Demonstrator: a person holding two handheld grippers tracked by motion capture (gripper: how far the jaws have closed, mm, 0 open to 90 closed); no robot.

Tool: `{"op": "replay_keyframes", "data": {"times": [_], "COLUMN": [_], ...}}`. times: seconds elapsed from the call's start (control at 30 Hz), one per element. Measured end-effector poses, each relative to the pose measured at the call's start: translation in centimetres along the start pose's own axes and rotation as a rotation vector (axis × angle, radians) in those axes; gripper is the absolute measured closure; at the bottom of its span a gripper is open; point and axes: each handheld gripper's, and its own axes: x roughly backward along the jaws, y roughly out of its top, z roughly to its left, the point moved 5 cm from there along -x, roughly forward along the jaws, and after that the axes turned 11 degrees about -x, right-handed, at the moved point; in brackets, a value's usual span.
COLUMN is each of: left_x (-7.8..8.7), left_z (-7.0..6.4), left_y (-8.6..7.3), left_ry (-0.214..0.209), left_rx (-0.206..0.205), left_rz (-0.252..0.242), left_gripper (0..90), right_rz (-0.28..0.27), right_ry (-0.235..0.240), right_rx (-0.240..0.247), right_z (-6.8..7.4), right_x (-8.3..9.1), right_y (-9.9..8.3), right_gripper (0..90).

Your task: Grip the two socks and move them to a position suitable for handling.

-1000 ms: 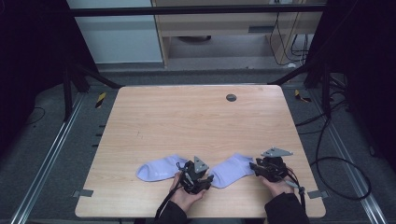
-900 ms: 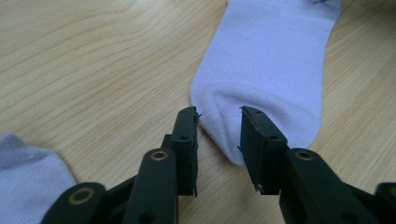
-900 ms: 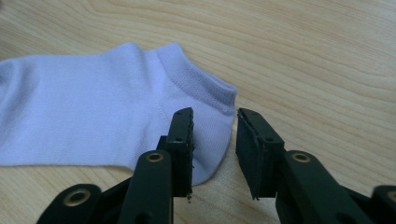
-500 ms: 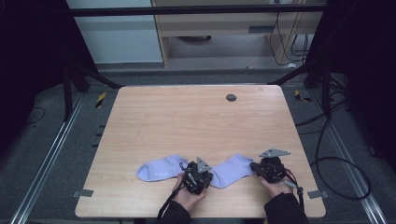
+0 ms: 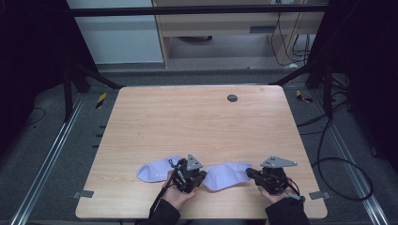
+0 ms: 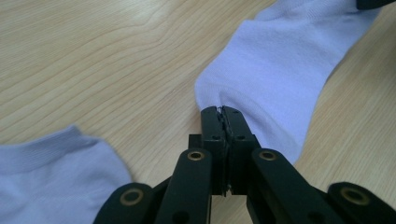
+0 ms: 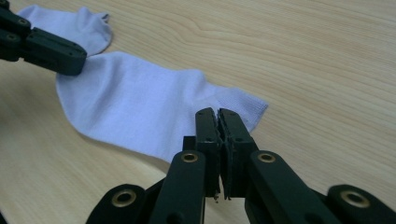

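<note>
Change since 1 second ago: almost nothing has moved; both grippers stay at the near edge of the table point(image 5: 197, 117), and the right one has perhaps crept a little toward the sock.
Left gripper point(image 6: 221, 111): its jaws are pressed together, with the tips at the toe edge of the right sock point(image 6: 285, 70). Whether a fold of cloth is caught between them, I cannot tell; the tips lie on the fabric and no gap is seen.
Right gripper point(image 7: 218, 113): its jaws are also pressed together, over the cuff end of the same sock point(image 7: 140, 107). Again I cannot tell if cloth is pinched or the tips only rest on it.
Right sock: it lies flat on the wood between the 2 grippers, in the high view point(image 5: 226, 174), toe to the left gripper and cuff to the right one.
Left sock point(image 5: 157, 169): it lies flat just to the left of the left gripper; its end shows in the left gripper view point(image 6: 51, 177), near the other sock but apart from it.
Why held so: 1 gripper at each end of 1 sock suggests, in my judgement, that the person prepares to lift or stretch it, maybe to lay it on the second sock.
Hands: 1 hand point(image 5: 176, 196) holds the left gripper, the other hand point(image 5: 277, 191) the right.
</note>
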Motion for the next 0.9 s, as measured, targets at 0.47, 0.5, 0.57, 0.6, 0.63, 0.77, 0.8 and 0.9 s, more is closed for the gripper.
{"op": "replay_keyframes", "data": {"times": [0.47,0.5,0.57,0.6,0.63,0.77,0.8,0.9], "left_x": [1.4,1.3,1.2,1.1,1.0,0.6,0.6,0.4], "left_z": [0.8,0.9,0.9,0.8,0.8,0.8,0.9,0.9], "left_y": [-2.7,-2.9,-3.3,-3.5,-3.6,-4.0,-4.1,-4.2], "left_ry": [-0.014,-0.016,-0.018,-0.02,-0.02,-0.015,-0.017,-0.012], "left_rx": [-0.011,-0.01,-0.011,-0.012,-0.012,-0.012,-0.012,-0.01], "left_rz": [0.046,0.05,0.061,0.068,0.074,0.087,0.09,0.087], "left_gripper": [88.0,88.0,88.0,88.0,88.0,87.7,87.6,86.1], "right_rz": [0.038,0.049,0.068,0.073,0.081,0.094,0.1,0.119], "right_ry": [0.026,0.025,0.025,0.026,0.025,0.029,0.026,0.017], "right_rx": [0.013,0.016,0.012,0.021,0.021,0.022,0.02,0.016], "right_z": [3.0,3.0,3.2,3.2,3.3,3.5,3.5,3.5], "right_x": [-0.5,-0.6,-0.9,-1.1,-1.1,-1.3,-1.2,-1.3], "right_y": [-2.3,-2.5,-2.9,-3.0,-3.1,-3.6,-3.7,-4.0], "right_gripper": [87.4,87.3,87.2,87.2,87.1,86.9,86.7,85.5]}}
